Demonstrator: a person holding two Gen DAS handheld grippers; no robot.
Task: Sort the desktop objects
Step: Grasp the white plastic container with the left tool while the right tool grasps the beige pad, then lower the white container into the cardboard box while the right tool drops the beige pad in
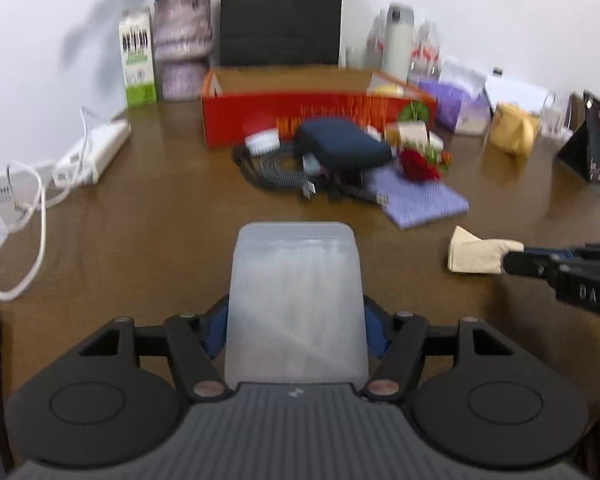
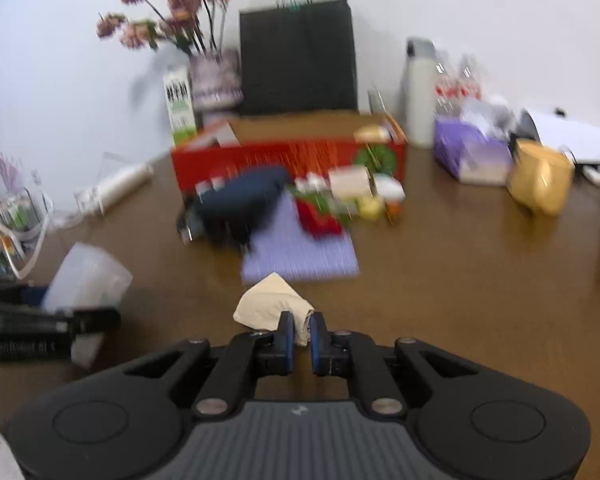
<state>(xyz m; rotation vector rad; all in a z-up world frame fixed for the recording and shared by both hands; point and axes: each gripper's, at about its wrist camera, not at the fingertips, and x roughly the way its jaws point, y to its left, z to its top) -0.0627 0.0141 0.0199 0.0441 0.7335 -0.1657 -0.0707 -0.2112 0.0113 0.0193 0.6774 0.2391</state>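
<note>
Container [image 1: 296,304] sits clamped in left tool [image 1: 296,328]; right tool [image 2: 301,330] pinches tissue [image 2: 270,306].

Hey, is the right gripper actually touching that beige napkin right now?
Touching. The right wrist view shows the right gripper with its jaws nearly closed, pinching a corner of the beige napkin between the blue pads.
</note>
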